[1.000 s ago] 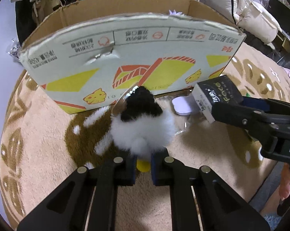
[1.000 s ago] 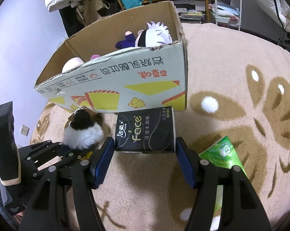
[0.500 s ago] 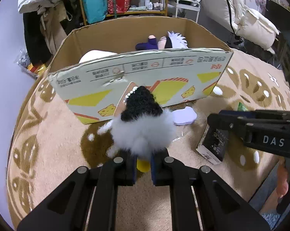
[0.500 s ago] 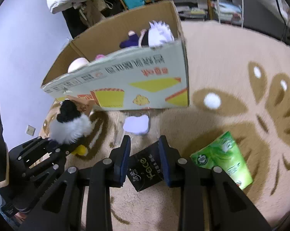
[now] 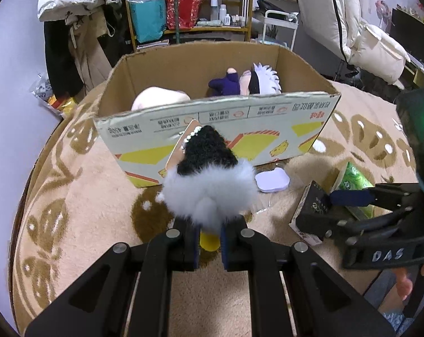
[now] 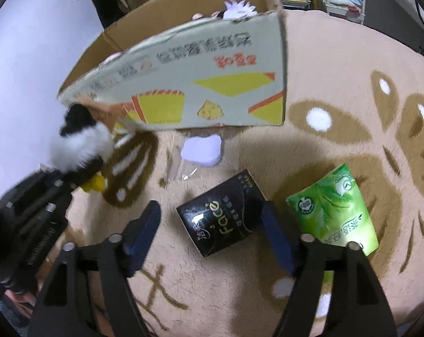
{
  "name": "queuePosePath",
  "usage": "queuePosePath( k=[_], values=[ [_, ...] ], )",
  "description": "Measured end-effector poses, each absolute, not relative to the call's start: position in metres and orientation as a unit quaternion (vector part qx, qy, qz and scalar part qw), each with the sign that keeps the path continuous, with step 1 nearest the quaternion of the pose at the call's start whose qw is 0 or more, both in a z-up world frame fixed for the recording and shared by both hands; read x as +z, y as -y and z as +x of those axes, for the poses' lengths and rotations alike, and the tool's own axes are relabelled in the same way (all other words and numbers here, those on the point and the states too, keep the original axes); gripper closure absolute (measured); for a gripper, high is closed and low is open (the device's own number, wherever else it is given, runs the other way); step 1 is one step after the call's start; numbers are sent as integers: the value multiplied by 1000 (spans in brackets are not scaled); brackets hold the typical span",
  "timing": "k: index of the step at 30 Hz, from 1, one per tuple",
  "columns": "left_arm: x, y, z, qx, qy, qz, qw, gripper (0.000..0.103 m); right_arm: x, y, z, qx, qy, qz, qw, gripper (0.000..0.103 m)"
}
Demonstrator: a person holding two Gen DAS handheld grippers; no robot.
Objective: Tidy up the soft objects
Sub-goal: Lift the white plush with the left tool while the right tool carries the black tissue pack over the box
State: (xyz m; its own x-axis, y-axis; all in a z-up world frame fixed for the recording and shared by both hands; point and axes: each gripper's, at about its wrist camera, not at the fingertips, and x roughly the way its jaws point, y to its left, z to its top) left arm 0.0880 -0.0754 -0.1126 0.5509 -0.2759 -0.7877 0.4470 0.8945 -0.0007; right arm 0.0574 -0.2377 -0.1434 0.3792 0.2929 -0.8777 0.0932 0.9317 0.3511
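Fluffy black-and-white plush toy with a yellow foot [image 5: 209, 185] stays clamped in the left gripper [image 5: 209, 245] jaws, now lifted higher before the printed cardboard box [image 5: 217, 129], so the plush dolls [image 5: 248, 81] inside show more. Right gripper [image 6: 212, 233] jaws, pinched on the black "Face" tissue pack [image 6: 226, 219] 0.5 s ago, are now wide; one fingertip [image 6: 273, 230] touches the pack. It lies on the beige patterned rug [image 6: 338, 90] beside the green tissue pack [image 6: 335, 207].
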Motion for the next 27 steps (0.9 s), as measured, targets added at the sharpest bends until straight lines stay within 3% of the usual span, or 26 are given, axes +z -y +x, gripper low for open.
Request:
queuePosePath(
  k=[4, 12, 16, 27],
  values=[
    [-106, 72, 85, -205, -416, 95, 881, 92, -147, 232, 57, 58, -563, 154, 810, 14],
    [-102, 72, 85, -201, -410, 91, 885, 92, -170, 239, 61, 32, -593, 147, 791, 14],
    [-101, 72, 84, -199, -406, 91, 887, 92, -169, 239, 61, 22, -586, 132, 799, 21],
    [-88, 69, 76, -193, -379, 86, 901, 92, -149, 248, 58, 25, -559, 150, 815, 23]
  ],
)
